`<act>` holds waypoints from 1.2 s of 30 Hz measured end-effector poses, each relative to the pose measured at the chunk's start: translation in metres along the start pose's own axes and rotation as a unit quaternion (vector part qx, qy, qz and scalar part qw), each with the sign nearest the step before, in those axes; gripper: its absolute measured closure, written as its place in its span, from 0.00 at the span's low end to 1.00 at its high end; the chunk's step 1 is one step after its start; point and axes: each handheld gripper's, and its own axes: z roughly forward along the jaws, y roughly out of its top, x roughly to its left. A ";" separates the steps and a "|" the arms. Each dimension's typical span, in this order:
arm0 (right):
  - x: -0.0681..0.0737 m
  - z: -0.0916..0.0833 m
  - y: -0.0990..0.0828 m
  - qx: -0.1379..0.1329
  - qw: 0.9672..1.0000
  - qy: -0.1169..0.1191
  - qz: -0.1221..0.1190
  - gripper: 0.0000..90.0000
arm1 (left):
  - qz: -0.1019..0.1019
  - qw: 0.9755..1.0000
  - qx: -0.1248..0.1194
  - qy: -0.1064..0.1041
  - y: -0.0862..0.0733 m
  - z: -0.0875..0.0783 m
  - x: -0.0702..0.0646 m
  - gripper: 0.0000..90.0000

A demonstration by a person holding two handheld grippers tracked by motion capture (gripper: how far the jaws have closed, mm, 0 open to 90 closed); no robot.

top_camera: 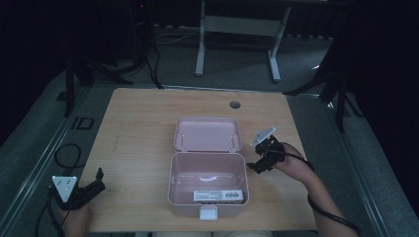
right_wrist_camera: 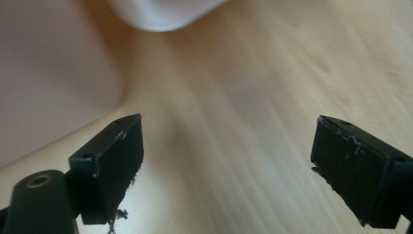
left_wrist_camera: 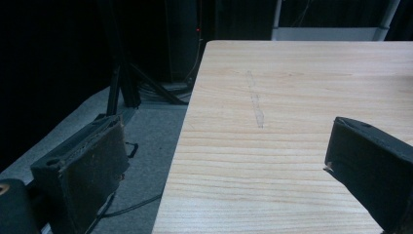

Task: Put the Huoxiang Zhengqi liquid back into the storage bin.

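Note:
An open pink plastic box (top_camera: 171, 183) stands in the middle of the wooden table (top_camera: 133, 128), its lid (top_camera: 207, 133) folded back flat behind it. Inside, along the front wall, lies a white labelled packet (top_camera: 219, 195) with a barcode. My right gripper (top_camera: 253, 168) hovers low just beside the box's right wall, open, with nothing between its jaws. In the right gripper view the gripper (right_wrist_camera: 226, 161) looks down on bare wood, with the pink wall (right_wrist_camera: 48, 73) at the left. My left gripper (top_camera: 99, 180) rests at the table's front left corner, open and holding nothing.
In the left gripper view the gripper (left_wrist_camera: 224, 161) straddles the table's left edge (left_wrist_camera: 187, 126), with grey floor and cables below. A white latch (top_camera: 208, 213) sticks out at the box's front. A round cable hole (top_camera: 235, 104) sits near the far edge.

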 end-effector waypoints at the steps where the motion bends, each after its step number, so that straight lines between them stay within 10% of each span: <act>1: -0.001 0.004 -0.003 -0.009 1.000 -0.008 0.009 0.13 | 0.000 1.000 0.001 0.000 0.000 0.000 0.000 0.02; 8: 0.003 0.031 -0.022 -0.047 0.996 -0.064 0.047 0.12 | 0.000 1.000 -0.001 0.000 0.000 0.000 0.000 0.02; 19: 0.001 0.042 -0.043 -0.081 0.988 -0.092 0.093 0.12 | 0.001 1.000 -0.001 -0.001 0.000 0.000 0.000 0.02; 36: -0.018 0.027 -0.086 -0.151 0.958 -0.129 0.205 0.12 | 0.000 1.000 -0.002 -0.001 0.000 0.000 0.000 0.02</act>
